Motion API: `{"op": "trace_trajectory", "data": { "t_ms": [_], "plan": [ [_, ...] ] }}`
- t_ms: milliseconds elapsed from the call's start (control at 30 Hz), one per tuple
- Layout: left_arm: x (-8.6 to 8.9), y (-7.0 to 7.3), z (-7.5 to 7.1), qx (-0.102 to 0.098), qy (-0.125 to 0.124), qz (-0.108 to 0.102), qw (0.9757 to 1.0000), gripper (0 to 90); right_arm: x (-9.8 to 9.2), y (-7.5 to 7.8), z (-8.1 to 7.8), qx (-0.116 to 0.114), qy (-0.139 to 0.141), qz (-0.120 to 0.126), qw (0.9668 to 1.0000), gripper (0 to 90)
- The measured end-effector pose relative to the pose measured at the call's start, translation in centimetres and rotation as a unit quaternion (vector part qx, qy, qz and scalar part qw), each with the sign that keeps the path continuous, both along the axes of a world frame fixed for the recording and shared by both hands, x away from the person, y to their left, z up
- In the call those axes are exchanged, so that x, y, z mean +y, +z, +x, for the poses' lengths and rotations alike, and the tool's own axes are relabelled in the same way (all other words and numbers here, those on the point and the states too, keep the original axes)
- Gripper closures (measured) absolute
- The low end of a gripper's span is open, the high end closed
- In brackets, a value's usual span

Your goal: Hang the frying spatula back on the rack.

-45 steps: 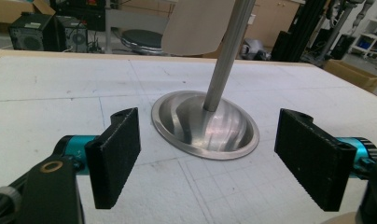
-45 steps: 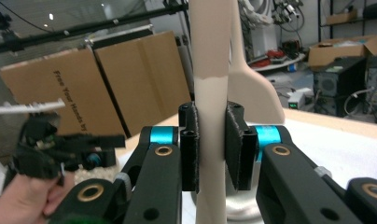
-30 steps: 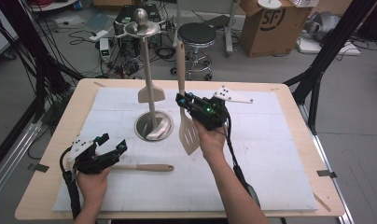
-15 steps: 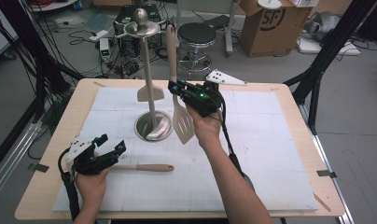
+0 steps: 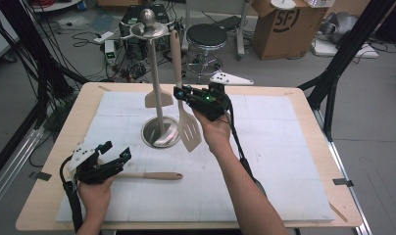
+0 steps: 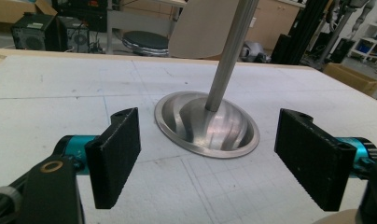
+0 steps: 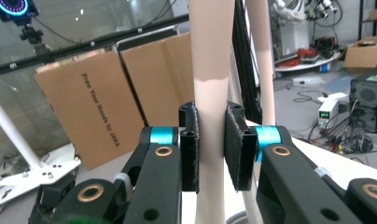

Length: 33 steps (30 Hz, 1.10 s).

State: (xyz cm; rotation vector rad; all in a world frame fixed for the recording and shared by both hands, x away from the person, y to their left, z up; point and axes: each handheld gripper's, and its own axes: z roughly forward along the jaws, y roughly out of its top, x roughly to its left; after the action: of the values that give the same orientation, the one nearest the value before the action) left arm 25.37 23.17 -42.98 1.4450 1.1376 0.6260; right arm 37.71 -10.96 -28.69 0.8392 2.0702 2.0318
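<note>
Slotted spatula point(image 5: 185, 110) now higher and farther than second ago, lifted off mat toward rack top. Left: left gripper point(image 5: 113, 157) rests near edge, jaws wide apart, nothing between pads; wooden-handled utensil point(image 5: 154, 175) lies just beside it on mat point(image 5: 284, 161). Centre: steel utensil stand point(image 5: 159, 98), one spatula point(image 5: 159, 98) already hanging. Right: right gripper point(image 5: 186, 94) clamped on slotted spatula's neck, held upright, probably to hook handle on rack. Right gripper view shows pads point(image 7: 235, 144) pressing handle point(image 7: 210, 93); left gripper view shows stand's base point(image 6: 207, 123) close up.

Open left gripper point(image 6: 207, 161) before steel stand base point(image 6: 207, 125)
</note>
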Motion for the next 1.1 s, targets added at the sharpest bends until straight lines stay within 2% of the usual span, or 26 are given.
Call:
{"op": "trace_trajectory", "data": {
  "t_ms": [167,200,233,267,300,367,500,600,667,733,867,933,1033,1100],
  "plan": [
    [0.1,0.0,0.0,0.0,0.001,0.0,1.0,23.1,0.2,-0.2,0.1,0.006,0.007,0.0,1.0,75.6],
    [0.1,0.0,0.0,0.0,0.001,-0.001,1.0,23.1,0.3,-0.3,0.1,-0.001,-0.001,-0.007,1.0,66.4],
    [0.0,0.0,0.0,0.001,0.001,-0.001,1.0,23.1,0.4,-0.2,-0.1,-0.009,-0.015,-0.013,0.9998,52.1],
    [0.0,0.0,0.0,-0.001,0.001,-0.001,1.0,23.1,0.4,-0.2,-0.2,-0.019,-0.031,-0.014,0.9993,48.1],
    [0.0,0.0,-0.1,-0.002,0.0,-0.001,1.0,23.1,0.2,-0.1,-0.3,-0.025,-0.044,-0.01,0.9987,48.0],
    [0.0,0.0,-0.1,-0.002,0.001,-0.001,1.0,23.1,-0.2,0.1,-0.4,-0.034,-0.055,0.016,0.9978,51.0],
    [0.1,0.0,-0.1,-0.002,0.001,0.0,1.0,23.1,-1.1,0.8,-0.4,-0.049,-0.047,0.08,0.9945,56.6],
    [0.0,0.1,-0.1,-0.002,0.0,0.0,1.0,23.1,-1.7,1.2,0.0,-0.05,-0.05,0.115,0.9909,62.3],
    [0.0,0.1,-0.1,-0.003,0.001,-0.002,1.0,23.1,-2.1,1.3,0.4,-0.038,-0.047,0.137,0.9888,64.2],
    [0.0,0.0,-0.1,-0.003,-0.001,0.002,1.0,23.6,-2.4,1.7,0.7,-0.037,-0.05,0.142,0.9878,69.5],
    [-0.2,0.0,0.1,0.0,-0.006,0.004,1.0,23.8,-2.2,3.4,0.1,-0.058,-0.054,0.165,0.983,75.5],
    [-0.3,0.0,0.0,0.0,-0.008,0.005,1.0,23.6,-1.9,4.4,0.0,-0.062,-0.052,0.168,0.9825,76.9],
    [-0.3,0.1,0.0,-0.003,-0.009,0.002,1.0,23.7,-1.9,5.6,0.1,-0.069,-0.055,0.172,0.9811,89.7],
    [-0.3,0.1,0.0,-0.002,-0.007,-0.001,1.0,23.7,-2.1,6.1,0.3,-0.067,-0.059,0.177,0.9802,89.8]
  ]
}}
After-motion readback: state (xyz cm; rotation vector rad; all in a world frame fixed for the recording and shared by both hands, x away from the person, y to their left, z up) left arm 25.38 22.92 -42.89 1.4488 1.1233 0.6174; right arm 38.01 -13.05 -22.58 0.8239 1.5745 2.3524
